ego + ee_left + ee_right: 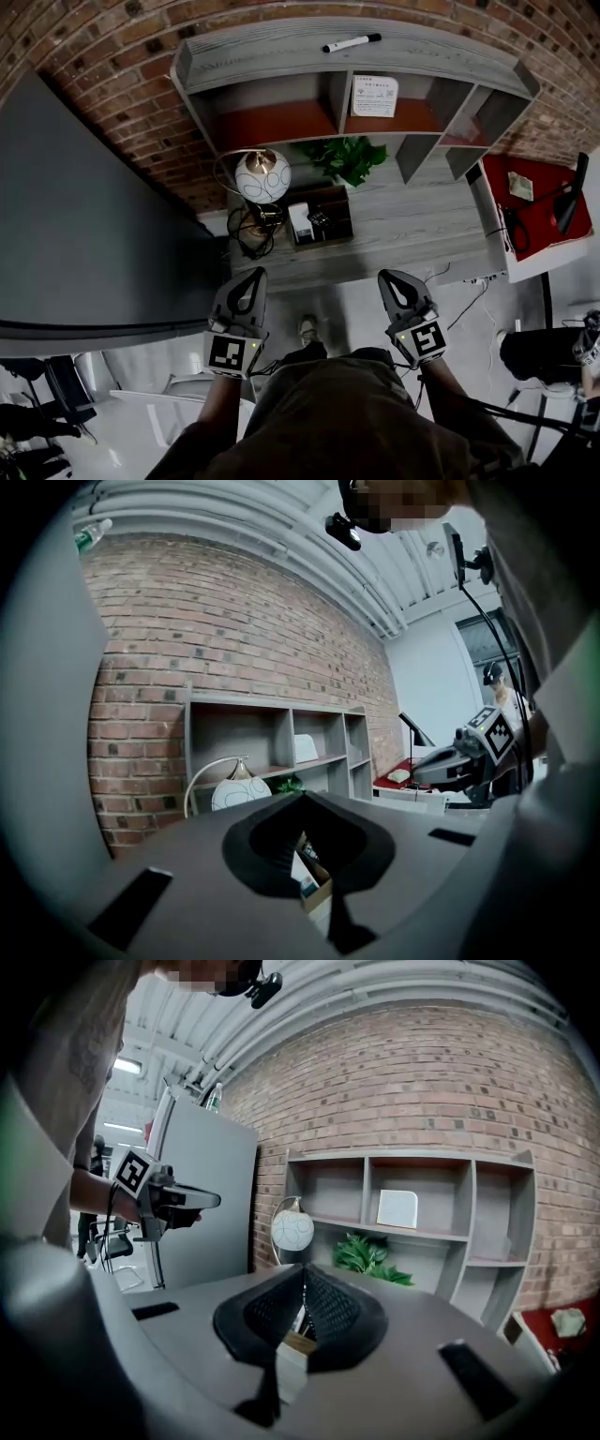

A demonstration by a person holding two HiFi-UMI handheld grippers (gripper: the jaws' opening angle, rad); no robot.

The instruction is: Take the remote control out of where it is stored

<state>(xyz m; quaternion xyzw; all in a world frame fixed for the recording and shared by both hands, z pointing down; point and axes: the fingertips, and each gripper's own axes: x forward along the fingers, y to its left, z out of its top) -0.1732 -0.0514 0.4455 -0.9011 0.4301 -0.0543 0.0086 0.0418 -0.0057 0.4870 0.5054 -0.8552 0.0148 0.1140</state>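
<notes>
Left tool (pixel 251 277) and right tool (pixel 390 278), jaws pressed together on both. Grip nothing, touch nothing. Hover near the worktop (pixel 412 225).

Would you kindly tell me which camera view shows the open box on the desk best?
The head view: it looks down into the open box on the desk, showing its whole outline. The left gripper view shows only a sliver of the box past shut jaws; the right gripper view shows just its edge.
</notes>
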